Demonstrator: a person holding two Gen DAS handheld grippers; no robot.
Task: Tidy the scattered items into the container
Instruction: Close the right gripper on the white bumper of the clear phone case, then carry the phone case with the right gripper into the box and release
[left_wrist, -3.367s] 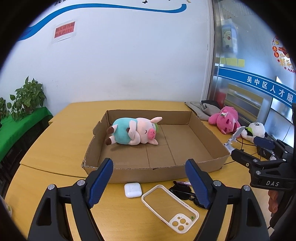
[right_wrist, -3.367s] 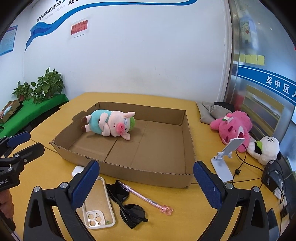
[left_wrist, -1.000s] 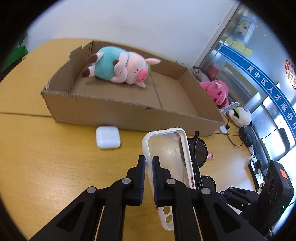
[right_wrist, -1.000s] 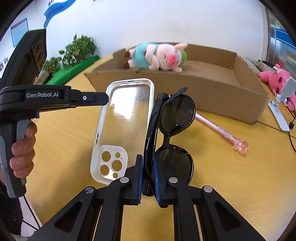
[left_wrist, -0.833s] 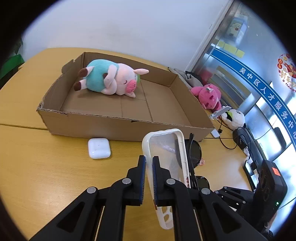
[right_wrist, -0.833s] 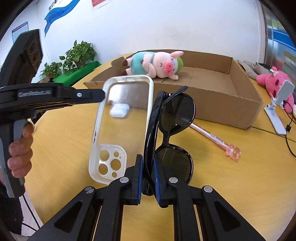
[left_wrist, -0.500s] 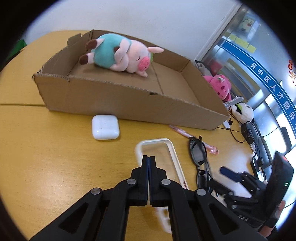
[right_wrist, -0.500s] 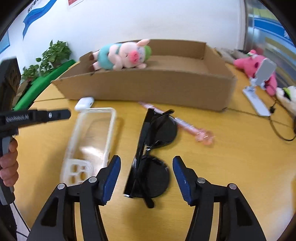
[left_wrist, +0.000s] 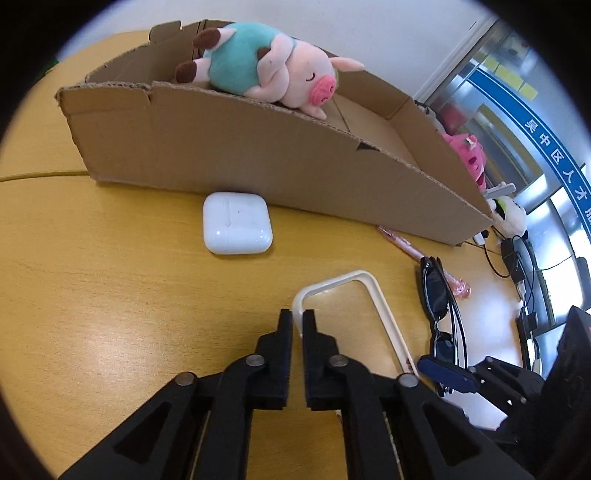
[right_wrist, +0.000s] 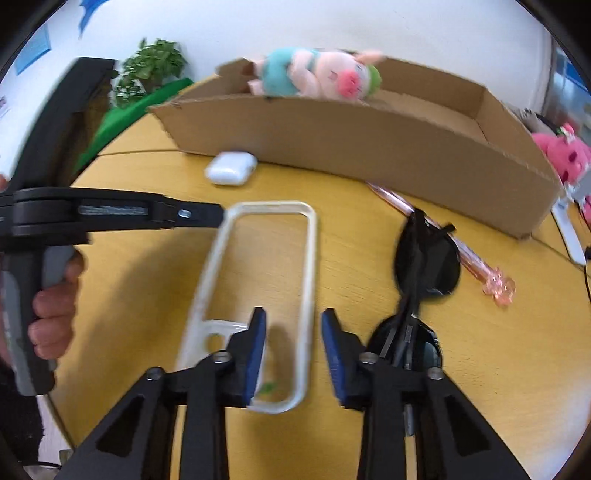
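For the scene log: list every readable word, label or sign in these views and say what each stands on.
"吴中区人才": white characters on the blue band across the glass wall; the text runs on out of frame.
Label on the side of the left hand-held gripper: too blurred to read.
Wall posters: too blurred to read.
Yellow notes on the glass: no legible writing.

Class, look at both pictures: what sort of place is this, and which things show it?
Probably an office or public service room: a wooden table, a wall sign with printed characters beside glass panels, and a potted plant by the wall.
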